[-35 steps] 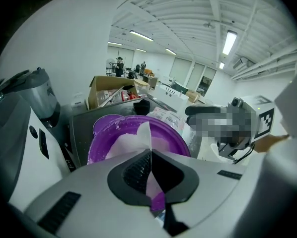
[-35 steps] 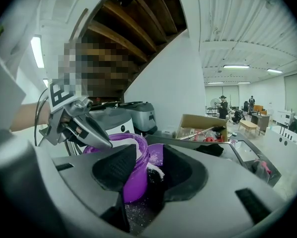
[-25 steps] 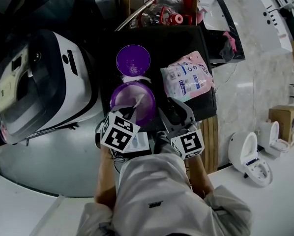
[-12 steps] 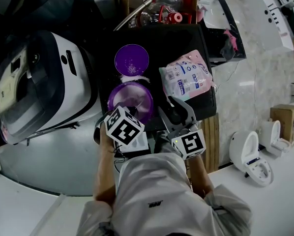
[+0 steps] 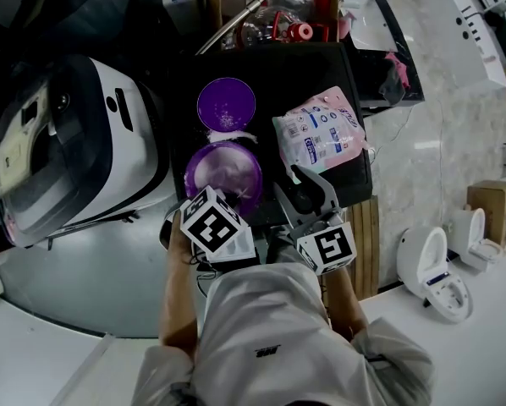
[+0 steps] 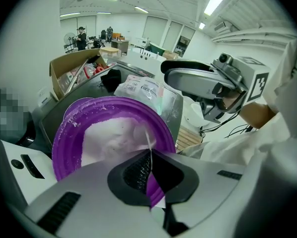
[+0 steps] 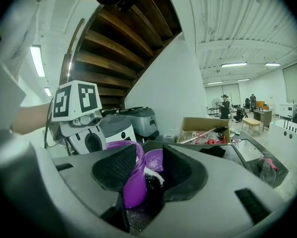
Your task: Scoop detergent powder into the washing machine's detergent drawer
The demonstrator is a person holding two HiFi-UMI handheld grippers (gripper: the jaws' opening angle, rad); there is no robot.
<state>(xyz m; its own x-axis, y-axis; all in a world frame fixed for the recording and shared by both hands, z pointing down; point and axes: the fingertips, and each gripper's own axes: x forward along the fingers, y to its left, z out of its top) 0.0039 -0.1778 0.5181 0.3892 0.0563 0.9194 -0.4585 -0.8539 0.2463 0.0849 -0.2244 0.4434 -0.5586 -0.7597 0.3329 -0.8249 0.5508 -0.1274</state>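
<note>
Left gripper point(image 6: 149, 155): jaws closed on the thin white handle of a scoop point(image 6: 149, 139), at the near rim of the tub point(image 6: 64, 143).
Right gripper point(image 7: 146, 170): jaws apart, gripping nothing, low over the black table point(image 5: 287, 70) just right of the tub; the tub wall shows in the gap.
Scoop: seen edge-on, pointing into the powder point(image 6: 109, 138); bowl not visible.
Tub: purple, open, upright on the table, white powder inside.
Lid point(image 5: 226, 103): purple, flat, just beyond the tub.
Pouch point(image 5: 321, 131): pink, lying right of the lid.
Washing machine point(image 5: 92, 142): white, left of the table.
</note>
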